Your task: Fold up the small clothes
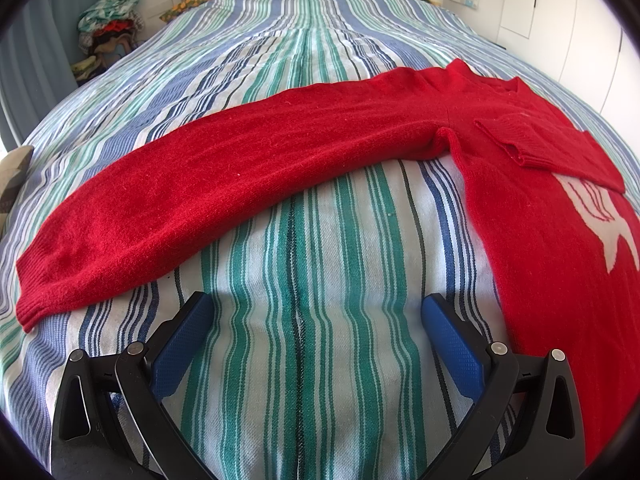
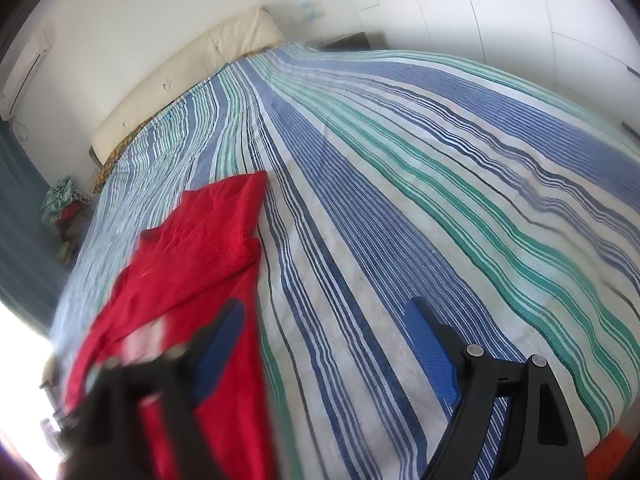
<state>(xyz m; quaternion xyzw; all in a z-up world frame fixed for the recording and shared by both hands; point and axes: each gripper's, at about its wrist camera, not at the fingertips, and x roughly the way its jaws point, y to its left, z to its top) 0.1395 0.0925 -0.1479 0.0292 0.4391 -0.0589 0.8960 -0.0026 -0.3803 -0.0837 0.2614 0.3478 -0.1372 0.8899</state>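
So we've got the bed (image 1: 304, 360) under a striped cover, and the red sweater (image 1: 520, 200) lying flat toward its near edge, one sleeve (image 1: 200, 200) stretched out sideways, the other folded in over the chest. Our left gripper (image 1: 316, 312) hangs over bare cover, jaws apart, nothing between. Right gripper (image 2: 324, 320) is spread wide too, one finger over the sweater's edge
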